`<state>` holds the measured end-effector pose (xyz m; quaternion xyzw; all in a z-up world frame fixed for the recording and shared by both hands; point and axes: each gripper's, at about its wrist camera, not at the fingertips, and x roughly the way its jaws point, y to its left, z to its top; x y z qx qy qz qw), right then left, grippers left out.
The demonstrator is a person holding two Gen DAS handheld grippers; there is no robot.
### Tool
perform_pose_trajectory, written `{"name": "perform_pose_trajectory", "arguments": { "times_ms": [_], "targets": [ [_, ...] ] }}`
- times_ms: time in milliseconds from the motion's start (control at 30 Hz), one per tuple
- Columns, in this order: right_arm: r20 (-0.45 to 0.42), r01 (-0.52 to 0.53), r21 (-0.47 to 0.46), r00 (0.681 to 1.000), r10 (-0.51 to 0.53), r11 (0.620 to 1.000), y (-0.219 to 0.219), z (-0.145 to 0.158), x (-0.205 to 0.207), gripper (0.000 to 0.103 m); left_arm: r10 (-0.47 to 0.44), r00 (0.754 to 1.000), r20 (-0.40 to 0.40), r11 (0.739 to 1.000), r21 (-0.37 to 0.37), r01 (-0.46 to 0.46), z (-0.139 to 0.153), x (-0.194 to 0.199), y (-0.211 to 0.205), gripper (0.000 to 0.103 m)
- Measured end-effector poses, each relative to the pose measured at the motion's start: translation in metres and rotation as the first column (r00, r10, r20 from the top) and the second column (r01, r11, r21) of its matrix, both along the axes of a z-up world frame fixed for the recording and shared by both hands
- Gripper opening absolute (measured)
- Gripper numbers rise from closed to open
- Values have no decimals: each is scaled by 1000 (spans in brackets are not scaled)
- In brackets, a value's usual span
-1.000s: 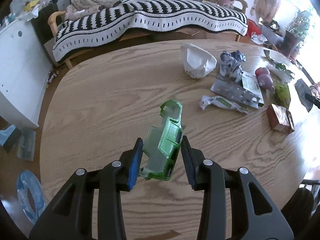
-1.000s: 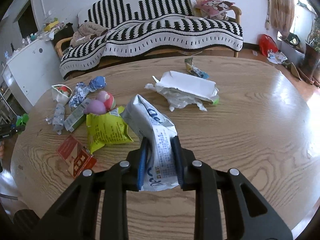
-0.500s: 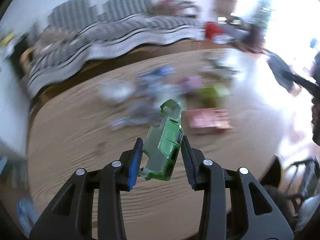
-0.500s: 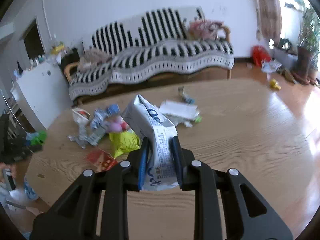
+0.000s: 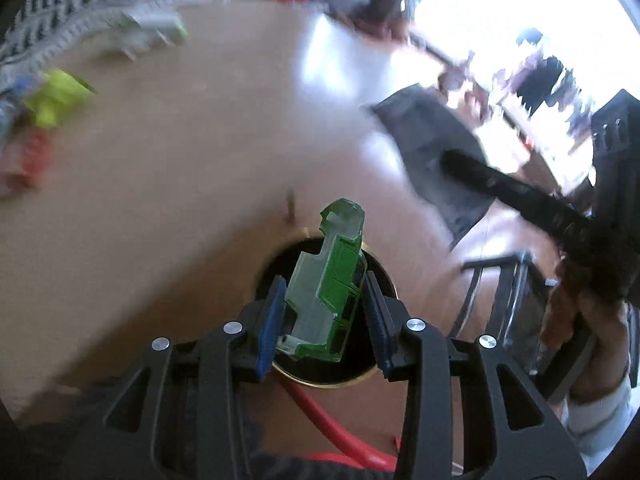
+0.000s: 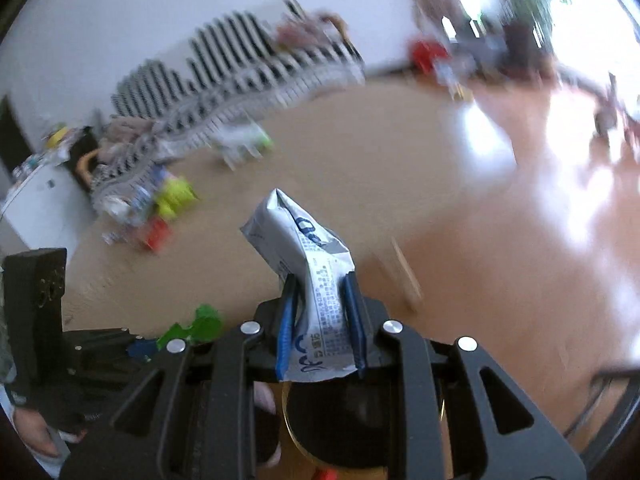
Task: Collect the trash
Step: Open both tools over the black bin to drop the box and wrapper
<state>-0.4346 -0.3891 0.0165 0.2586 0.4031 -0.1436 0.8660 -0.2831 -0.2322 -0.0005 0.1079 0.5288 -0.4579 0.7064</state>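
Left gripper (image 5: 324,320) clamped on a green plastic tray (image 5: 326,304), held above a dark round bin (image 5: 384,280) beside the table (image 5: 180,200). Right gripper (image 6: 320,320) pinched on a crumpled silver wrapper (image 6: 316,272). Farther off, blurred litter (image 6: 168,200) on the tabletop, then a striped sofa (image 6: 240,72).

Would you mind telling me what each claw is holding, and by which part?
The left claw grips the green plastic tray piece by its lower sides; the right claw pinches the silver wrapper near its bottom end.
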Motion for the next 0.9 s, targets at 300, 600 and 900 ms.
{"name": "perform_pose_trajectory", "arguments": {
  "times_ms": [300, 600, 900],
  "targets": [
    [-159, 83, 155, 986, -58, 984, -14, -95, -37, 24, -25, 996, -91, 989, 146, 38, -90, -27, -46, 38],
    [-160, 61, 146, 986, -38, 987, -16, -97, -22, 24, -5, 993, -119, 992, 127, 20, -90, -19, -45, 38],
    [-169, 80, 160, 984, -52, 984, -19, -99, -15, 24, -6, 992, -123, 993, 119, 21, -86, -18, -48, 38]
  ]
}}
